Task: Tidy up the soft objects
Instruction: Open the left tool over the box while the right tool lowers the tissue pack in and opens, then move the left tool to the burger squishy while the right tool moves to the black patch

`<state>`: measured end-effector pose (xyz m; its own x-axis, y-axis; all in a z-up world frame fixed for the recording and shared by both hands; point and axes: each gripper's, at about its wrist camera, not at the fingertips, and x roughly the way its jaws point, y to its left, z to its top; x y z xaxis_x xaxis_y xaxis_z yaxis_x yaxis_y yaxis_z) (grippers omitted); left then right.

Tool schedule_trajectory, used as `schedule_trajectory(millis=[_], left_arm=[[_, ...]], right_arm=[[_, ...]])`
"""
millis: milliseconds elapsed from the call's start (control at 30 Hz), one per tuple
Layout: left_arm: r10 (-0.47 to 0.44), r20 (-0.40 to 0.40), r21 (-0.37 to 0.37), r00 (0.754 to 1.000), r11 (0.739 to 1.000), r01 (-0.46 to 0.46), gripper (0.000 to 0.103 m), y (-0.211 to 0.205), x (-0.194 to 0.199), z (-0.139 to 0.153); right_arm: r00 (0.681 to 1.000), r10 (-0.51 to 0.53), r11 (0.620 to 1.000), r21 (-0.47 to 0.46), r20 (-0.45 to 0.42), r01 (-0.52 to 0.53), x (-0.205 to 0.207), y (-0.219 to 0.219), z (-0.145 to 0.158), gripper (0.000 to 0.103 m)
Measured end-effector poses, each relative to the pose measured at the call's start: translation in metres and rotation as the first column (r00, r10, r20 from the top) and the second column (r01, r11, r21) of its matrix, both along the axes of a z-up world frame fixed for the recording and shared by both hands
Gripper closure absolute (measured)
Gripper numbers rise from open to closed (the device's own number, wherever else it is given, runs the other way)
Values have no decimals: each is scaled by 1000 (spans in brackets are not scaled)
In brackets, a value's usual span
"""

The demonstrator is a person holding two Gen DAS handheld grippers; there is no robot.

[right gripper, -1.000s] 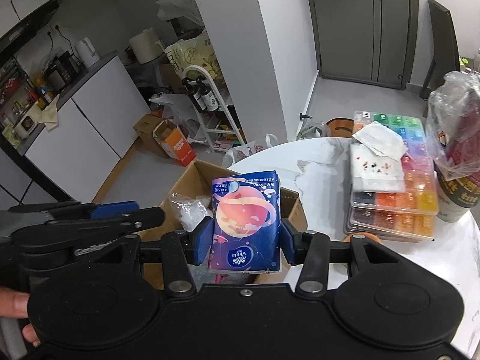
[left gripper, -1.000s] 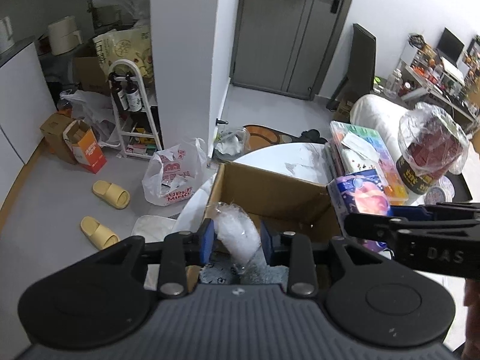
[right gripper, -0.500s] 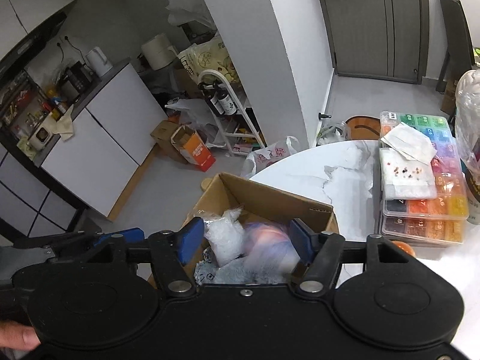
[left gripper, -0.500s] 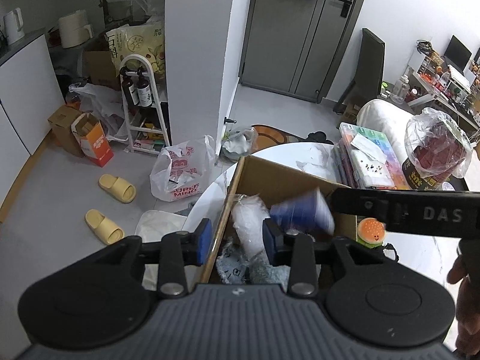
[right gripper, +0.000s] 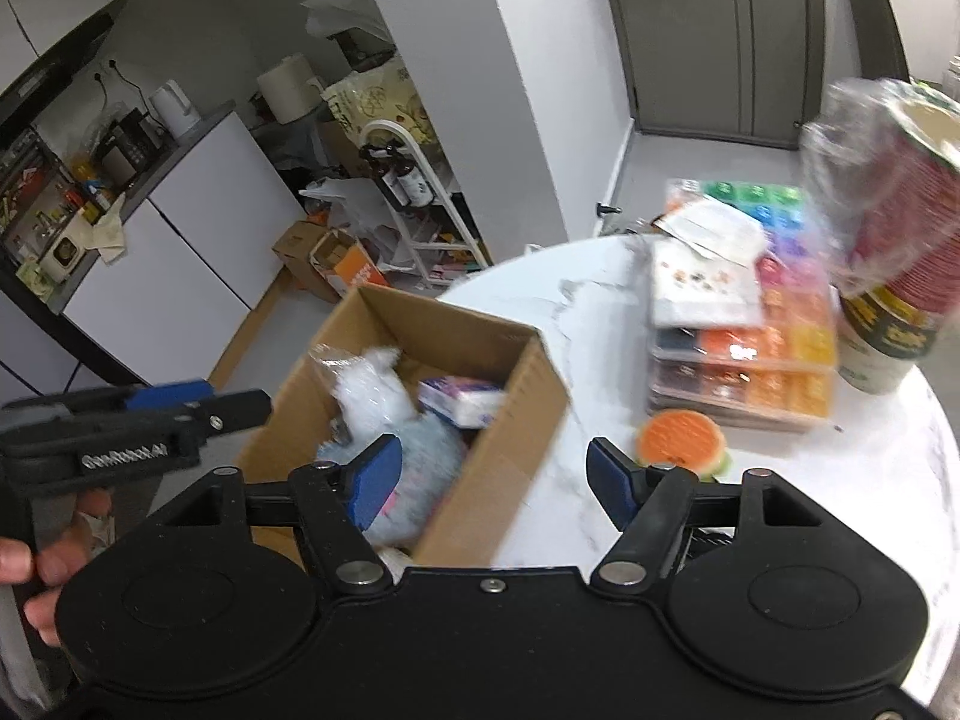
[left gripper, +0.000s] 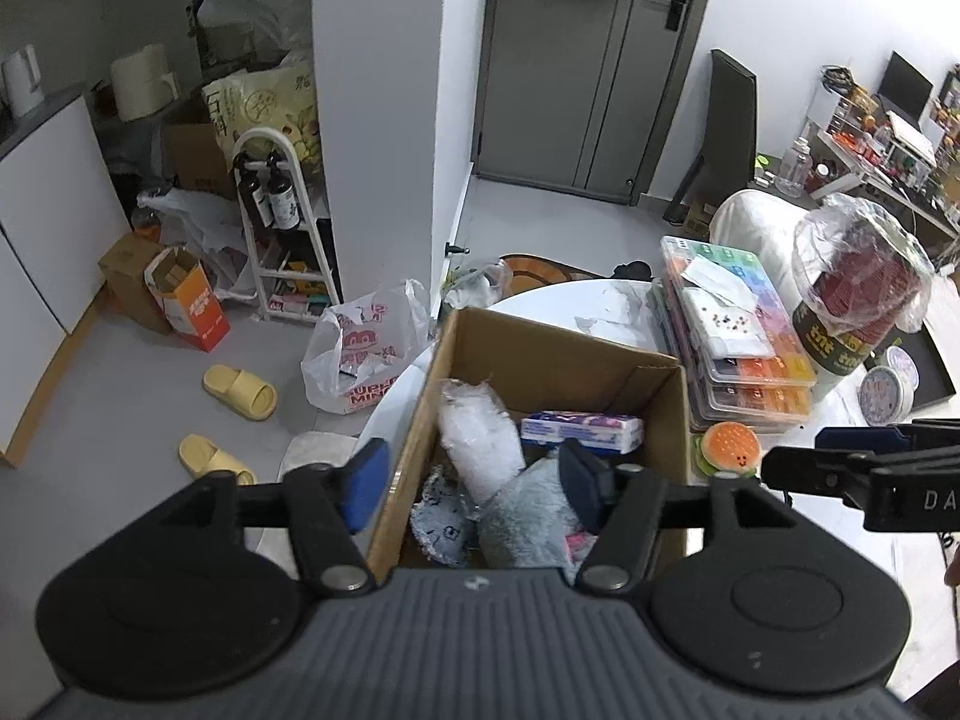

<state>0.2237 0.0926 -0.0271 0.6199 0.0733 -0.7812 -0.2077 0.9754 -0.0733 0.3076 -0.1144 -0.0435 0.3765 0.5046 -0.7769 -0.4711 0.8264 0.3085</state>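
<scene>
A cardboard box (left gripper: pixel 558 354) (right gripper: pixel 516 396) stands on the white table. Inside lie a clear plastic bag of white stuff (left gripper: pixel 477 432) (right gripper: pixel 369 396), a tissue pack (left gripper: pixel 579 432) (right gripper: pixel 462 399), a grey plush (left gripper: pixel 528 510) (right gripper: pixel 414 468) and a small blue cloth (left gripper: pixel 438 525). My left gripper (left gripper: pixel 471 483) is open and empty above the box's near side. My right gripper (right gripper: pixel 489 477) is open and empty over the box's right wall. A burger-shaped soft toy (left gripper: pixel 729 447) (right gripper: pixel 681 441) lies on the table right of the box.
Stacked colourful bead cases (left gripper: pixel 735 330) (right gripper: pixel 744 324) and a bagged stack of cups (left gripper: pixel 852 300) (right gripper: pixel 894 228) stand at the right of the marble table (right gripper: pixel 600 312). Beyond the table edge the floor holds slippers (left gripper: pixel 240 390), a plastic bag (left gripper: pixel 360 354) and a rack (left gripper: pixel 282 234).
Both grippers opened. The plastic bag left my left gripper and the tissue pack left my right one; both now lie in the box. The right gripper swung right toward the burger toy.
</scene>
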Motion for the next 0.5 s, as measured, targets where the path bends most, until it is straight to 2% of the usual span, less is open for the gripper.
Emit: schedule_trajectory(millis=[267, 500], left_arm=[[-47, 8, 10, 999, 999, 47, 29, -30, -4, 7], [-75, 7, 10, 997, 997, 75, 28, -52, -4, 9]], right_arm=[[999, -32, 999, -13, 10, 32, -7, -38, -4, 22], [999, -34, 999, -24, 9, 35, -10, -62, -10, 21]])
